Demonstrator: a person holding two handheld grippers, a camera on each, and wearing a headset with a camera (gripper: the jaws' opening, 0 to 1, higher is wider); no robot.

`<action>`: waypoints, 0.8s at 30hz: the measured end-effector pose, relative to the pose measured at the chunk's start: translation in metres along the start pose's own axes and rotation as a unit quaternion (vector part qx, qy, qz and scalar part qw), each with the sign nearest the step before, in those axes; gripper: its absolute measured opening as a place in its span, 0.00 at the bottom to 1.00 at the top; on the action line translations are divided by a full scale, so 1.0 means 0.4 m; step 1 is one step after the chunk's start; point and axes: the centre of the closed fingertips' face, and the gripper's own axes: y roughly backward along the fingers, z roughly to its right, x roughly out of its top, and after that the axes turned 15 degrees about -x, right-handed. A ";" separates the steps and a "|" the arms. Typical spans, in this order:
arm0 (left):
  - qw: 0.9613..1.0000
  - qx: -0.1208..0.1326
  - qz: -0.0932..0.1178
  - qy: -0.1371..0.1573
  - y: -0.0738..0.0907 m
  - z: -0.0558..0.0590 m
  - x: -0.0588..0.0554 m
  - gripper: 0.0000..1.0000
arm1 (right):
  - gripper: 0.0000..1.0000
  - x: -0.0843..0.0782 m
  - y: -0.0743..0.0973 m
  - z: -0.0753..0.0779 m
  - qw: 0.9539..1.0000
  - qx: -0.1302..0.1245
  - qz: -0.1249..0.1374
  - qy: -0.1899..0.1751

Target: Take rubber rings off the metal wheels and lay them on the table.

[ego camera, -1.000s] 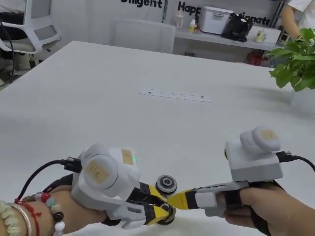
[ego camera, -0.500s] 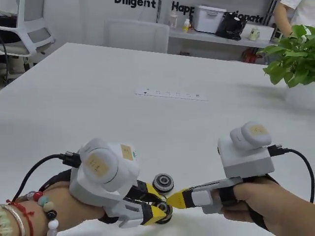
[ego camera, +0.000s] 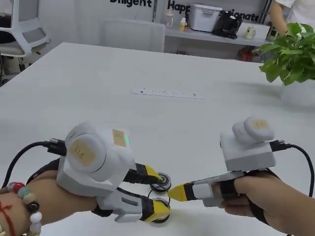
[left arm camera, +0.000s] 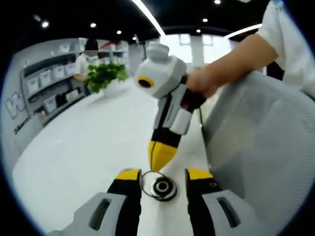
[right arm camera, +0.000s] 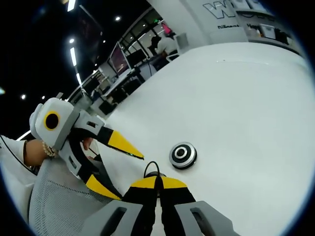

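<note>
Head view: a broad white worktop (ego camera: 98, 98) stretches away to a back wall with dark lettering, and both grippers work close to its near edge. The left gripper (ego camera: 156, 192) has its jaws spread wide. A small metal wheel (ego camera: 161, 182) lies flat on the worktop between them, and the left gripper view shows a gap on each side of it. A second dark round piece (ego camera: 158, 218) sits under the lower jaw tip; what it is cannot be told.

The right gripper (ego camera: 173, 192) points in from the right with its jaws pressed together, its yellow tip just beside the wheel. In the right gripper view a thin black rubber ring (right arm camera: 150, 163) loops out from those closed tips, pinched there, near the wheel.

A long flat socket strip (ego camera: 167, 92) lies across the middle of the worktop. A leafy potted plant (ego camera: 290, 54) stands by the far right edge. An office chair (ego camera: 24, 24) stands beyond the far left corner. Behind the far edge a shelf (ego camera: 216, 38) carries a white box (ego camera: 205, 17), a black object (ego camera: 229, 24) and some small bottles. A person in white (ego camera: 283, 14) stands at the shelf's right end. Beaded bracelets (ego camera: 27, 209) circle the wrist behind the left gripper, and a black cable (ego camera: 22, 157) trails from it.
</note>
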 end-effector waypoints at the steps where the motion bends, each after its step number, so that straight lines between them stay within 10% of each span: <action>1: 1.000 0.003 -0.003 -0.008 0.007 -0.001 0.007 0.38 | 0.00 0.002 0.001 0.000 1.000 0.000 0.002 -0.001; 14: 0.999 0.019 0.028 0.005 0.120 -0.008 0.068 0.54 | 0.00 0.019 0.008 -0.003 1.000 0.007 0.013 -0.013; 24: 0.997 0.057 0.033 0.027 0.239 0.010 0.048 0.69 | 0.00 0.033 0.017 -0.023 0.999 0.013 0.026 -0.016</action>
